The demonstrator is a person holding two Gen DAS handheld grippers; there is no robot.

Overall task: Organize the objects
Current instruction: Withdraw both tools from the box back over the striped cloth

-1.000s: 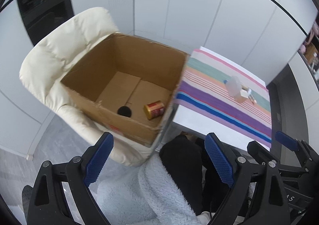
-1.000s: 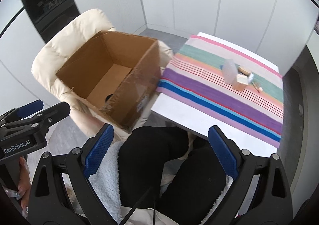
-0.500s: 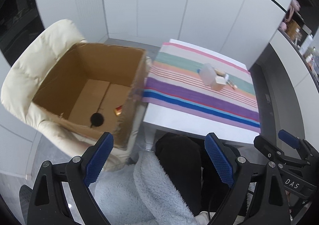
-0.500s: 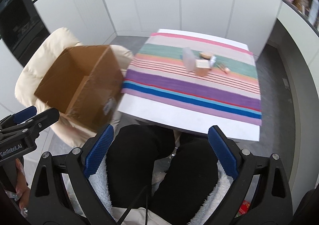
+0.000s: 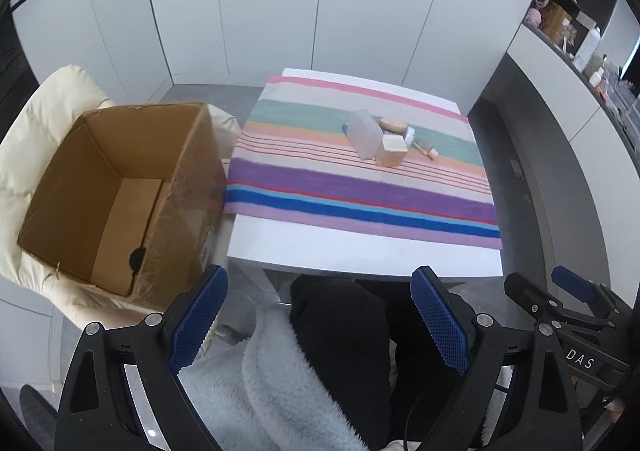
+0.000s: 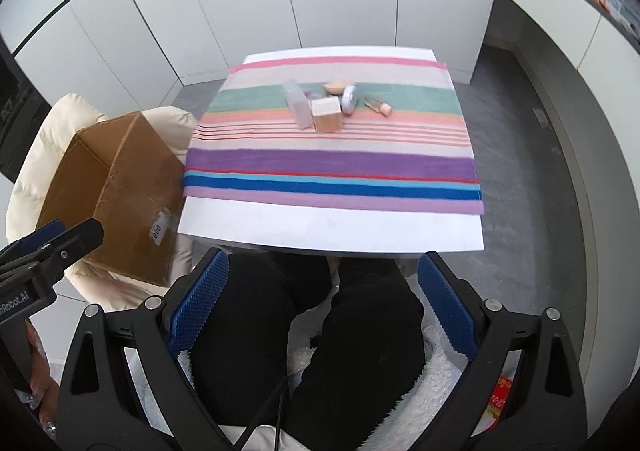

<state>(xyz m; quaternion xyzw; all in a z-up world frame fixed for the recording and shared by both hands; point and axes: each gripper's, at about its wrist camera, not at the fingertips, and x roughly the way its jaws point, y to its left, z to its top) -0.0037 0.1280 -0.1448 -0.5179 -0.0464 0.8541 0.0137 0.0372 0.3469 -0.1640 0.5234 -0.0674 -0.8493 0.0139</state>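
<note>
Objects (image 5: 380, 139) clustered on cloth; both tools wide, empty.

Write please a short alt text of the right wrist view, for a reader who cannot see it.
The open, empty right gripper hangs above a seated person's dark-trousered knees, facing a white table with a striped cloth. A clear container, a tan cube box and smaller items cluster on the cloth; a cardboard box sits on a cream chair at left.

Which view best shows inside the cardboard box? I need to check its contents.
The left wrist view: it looks down into the open cardboard box, showing its floor flaps and walls. The right wrist view shows only the box's closed outer sides, nothing inside.
</note>
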